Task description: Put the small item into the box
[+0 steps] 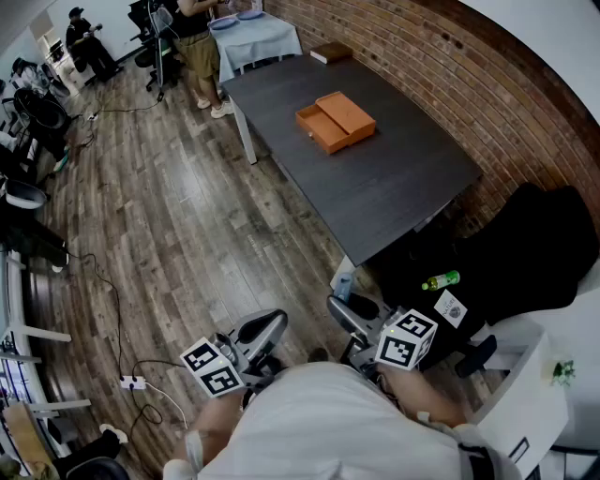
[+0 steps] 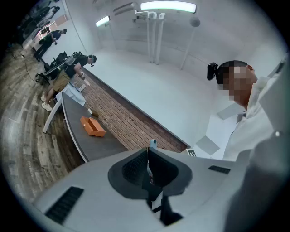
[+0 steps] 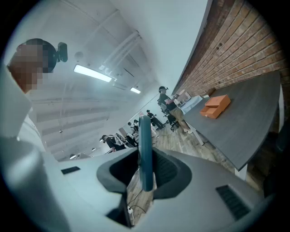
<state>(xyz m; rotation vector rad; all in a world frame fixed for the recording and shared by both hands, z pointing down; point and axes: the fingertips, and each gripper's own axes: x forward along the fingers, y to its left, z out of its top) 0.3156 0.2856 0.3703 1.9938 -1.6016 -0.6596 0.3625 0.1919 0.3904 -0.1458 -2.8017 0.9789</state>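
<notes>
i stand on a dark wood-plank floor [image 1: 169,206]. a brick wall [image 1: 450,56] runs along my right, with a long dark grey table [image 1: 375,187] beside it. strip lights [image 2: 167,6] glow on the white ceiling [image 3: 104,45], and cables [image 1: 112,309] trail over the planks.

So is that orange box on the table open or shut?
Open: the orange box has its lower part slid out past the lid, inside showing.

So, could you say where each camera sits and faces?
Head view: head-mounted, steeply down at table; left gripper, right gripper below.
Left gripper view: on it, along its fingers toward the table; shirt right.
Right gripper view: likewise, blue item between fingers; shirt left.
All share the orange box.
</notes>
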